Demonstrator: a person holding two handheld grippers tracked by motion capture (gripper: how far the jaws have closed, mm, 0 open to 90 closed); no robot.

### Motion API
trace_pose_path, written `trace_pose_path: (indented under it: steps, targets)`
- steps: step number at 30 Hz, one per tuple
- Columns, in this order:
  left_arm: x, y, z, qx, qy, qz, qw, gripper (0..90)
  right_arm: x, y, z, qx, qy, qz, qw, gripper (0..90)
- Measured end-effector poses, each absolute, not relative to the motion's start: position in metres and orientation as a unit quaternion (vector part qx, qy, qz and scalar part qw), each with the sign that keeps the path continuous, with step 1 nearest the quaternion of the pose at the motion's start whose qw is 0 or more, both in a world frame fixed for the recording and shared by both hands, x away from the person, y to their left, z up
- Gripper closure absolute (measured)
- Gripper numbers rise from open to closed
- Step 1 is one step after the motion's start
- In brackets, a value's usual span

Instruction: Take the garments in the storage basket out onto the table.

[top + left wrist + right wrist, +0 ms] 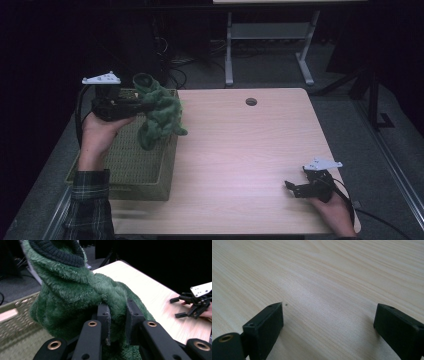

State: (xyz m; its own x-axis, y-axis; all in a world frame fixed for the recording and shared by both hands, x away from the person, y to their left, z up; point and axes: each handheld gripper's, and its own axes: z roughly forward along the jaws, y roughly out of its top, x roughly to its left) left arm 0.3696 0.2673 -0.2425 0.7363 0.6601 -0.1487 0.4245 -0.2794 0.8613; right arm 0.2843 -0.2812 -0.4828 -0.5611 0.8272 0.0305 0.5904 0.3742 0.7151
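Note:
A fluffy green garment (160,111) with a dark knitted cuff hangs above the woven basket (135,165) at the table's left. My left gripper (145,106) is shut on a fold of it and holds it in the air. In the left gripper view the green garment (75,292) bunches between the two black fingertips (103,315), and its dark ribbed cuff (56,251) sits at the top. My right gripper (292,189) rests near the table's front right corner, jaws wide open over bare wood. In the right gripper view, that right gripper (328,322) has nothing between its pads.
The light wooden table (240,150) has a round cable hole (251,101) near its far edge. The basket takes up the left side. Beyond the table, a metal-legged desk frame (270,45) stands on the dark floor.

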Motion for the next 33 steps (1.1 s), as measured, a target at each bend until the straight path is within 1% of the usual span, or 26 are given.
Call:
trace_pose_path:
  steps: [6, 9, 13, 18, 24, 33]
  targets:
    - [0.368, 0.238, -0.236, 0.799, 0.316, 0.115, 0.498, 76.6, 0.284, -0.281, -0.483, 0.436, 0.812, 0.349, 0.170, 8.8]
    - [0.366, 0.217, -0.238, 0.807, 0.296, 0.109, 0.499, 76.5, 0.284, -0.281, -0.483, 0.436, 0.812, 0.349, 0.170, 8.8]
    - [0.367, 0.202, -0.242, 0.812, 0.286, 0.105, 0.497, 76.6, 0.284, -0.281, -0.483, 0.437, 0.811, 0.349, 0.170, 8.8]
    - [0.368, 0.178, -0.253, 0.820, 0.273, 0.094, 0.495, 76.5, 0.284, -0.281, -0.483, 0.436, 0.812, 0.350, 0.170, 8.8]
    - [0.365, 0.148, -0.277, 0.827, 0.258, 0.065, 0.495, 76.5, 0.284, -0.281, -0.483, 0.437, 0.812, 0.349, 0.170, 8.7]
    - [0.365, 0.120, -0.305, 0.842, 0.245, 0.038, 0.479, 76.5, 0.284, -0.281, -0.483, 0.437, 0.811, 0.349, 0.169, 8.8]
